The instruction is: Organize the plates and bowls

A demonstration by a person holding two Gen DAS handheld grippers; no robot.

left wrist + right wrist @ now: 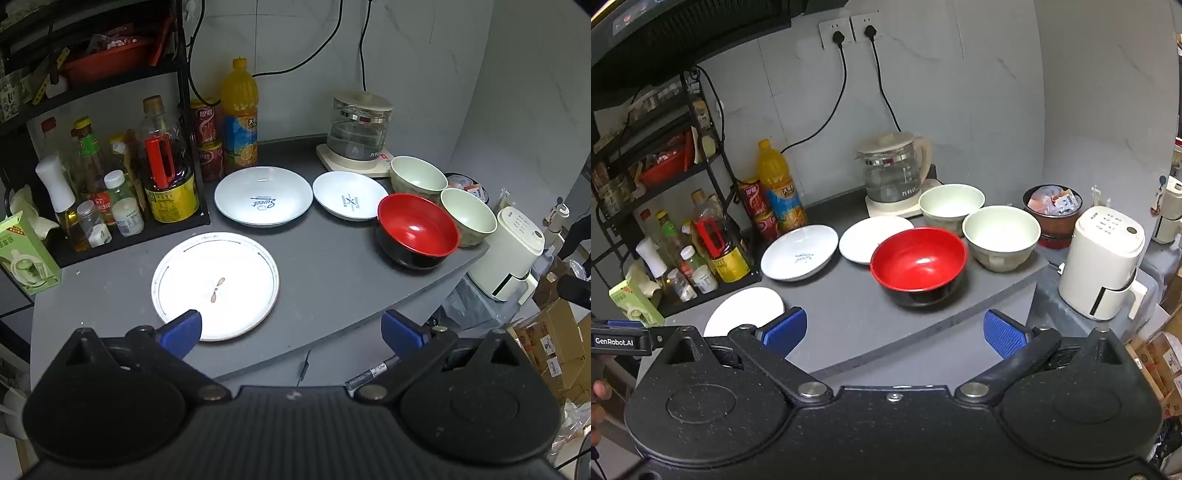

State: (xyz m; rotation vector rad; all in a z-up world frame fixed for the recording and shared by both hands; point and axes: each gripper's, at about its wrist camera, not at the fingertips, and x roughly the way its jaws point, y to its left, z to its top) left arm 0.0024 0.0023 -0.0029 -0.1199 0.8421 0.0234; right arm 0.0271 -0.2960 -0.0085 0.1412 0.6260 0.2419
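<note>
On the grey counter lie a flat white plate at the near left, a deep white plate with "Sweet" lettering and a smaller white plate behind it. A red-and-black bowl stands right of them, with two pale green bowls beyond. My left gripper is open, its left finger over the flat plate's near rim. My right gripper is open above the counter's front edge, short of the red bowl, holding nothing.
A black rack of bottles fills the left. An orange juice bottle, red cans and a glass kettle line the back wall. A cream air fryer and a dark pot of packets sit off the counter's right end.
</note>
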